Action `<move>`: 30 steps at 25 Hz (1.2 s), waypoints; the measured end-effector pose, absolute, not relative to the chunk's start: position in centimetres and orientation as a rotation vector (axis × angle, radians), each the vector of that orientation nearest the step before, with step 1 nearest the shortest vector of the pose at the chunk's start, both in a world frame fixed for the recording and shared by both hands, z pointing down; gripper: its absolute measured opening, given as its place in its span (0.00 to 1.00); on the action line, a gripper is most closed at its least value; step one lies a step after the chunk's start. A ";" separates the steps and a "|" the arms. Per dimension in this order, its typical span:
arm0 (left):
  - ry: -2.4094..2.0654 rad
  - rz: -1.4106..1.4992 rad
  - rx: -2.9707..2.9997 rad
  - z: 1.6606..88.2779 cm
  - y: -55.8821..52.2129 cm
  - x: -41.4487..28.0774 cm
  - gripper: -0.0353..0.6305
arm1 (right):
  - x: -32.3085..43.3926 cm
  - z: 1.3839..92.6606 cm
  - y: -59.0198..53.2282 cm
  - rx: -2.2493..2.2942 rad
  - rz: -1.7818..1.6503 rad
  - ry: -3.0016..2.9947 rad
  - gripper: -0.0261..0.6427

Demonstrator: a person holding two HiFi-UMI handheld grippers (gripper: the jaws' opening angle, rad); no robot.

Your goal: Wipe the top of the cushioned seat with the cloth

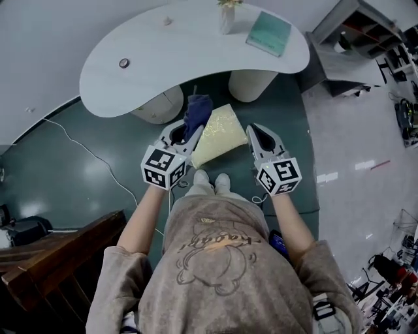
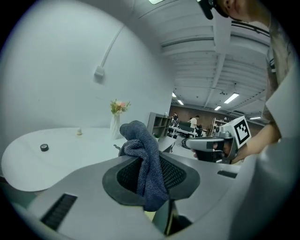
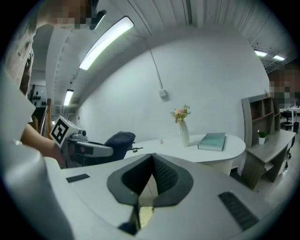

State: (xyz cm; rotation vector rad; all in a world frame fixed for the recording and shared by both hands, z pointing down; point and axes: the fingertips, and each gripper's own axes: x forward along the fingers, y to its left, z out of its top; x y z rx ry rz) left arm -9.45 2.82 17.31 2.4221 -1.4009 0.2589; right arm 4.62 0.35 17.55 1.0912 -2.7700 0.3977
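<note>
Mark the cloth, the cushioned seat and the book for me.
cloth (image 2: 149,168), left gripper view, on its hanging fold.
cushioned seat (image 1: 221,134), head view, middle of its top.
book (image 1: 268,32), head view, centre of its cover.

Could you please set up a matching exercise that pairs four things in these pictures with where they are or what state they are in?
Things:
1. cloth
2. cushioned seat
3. book
4. right claw

Places or states:
A. shut, with nothing held
B. lying on the white table, beside the vase
C. clamped in the left claw
D. pale yellow, just in front of the person's feet

Pairs: 1-C, 2-D, 3-B, 4-A
</note>
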 end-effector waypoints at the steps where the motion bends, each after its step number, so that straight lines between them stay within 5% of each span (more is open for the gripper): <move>1: -1.402 0.238 2.428 16.4 3.2 -9.4 0.19 | 4.6 16.7 0.6 1.096 0.383 -2.784 0.05; 30: -1.617 -0.017 2.364 12.4 7.8 -11.7 0.19 | 5.1 12.9 3.1 1.051 0.293 -2.867 0.04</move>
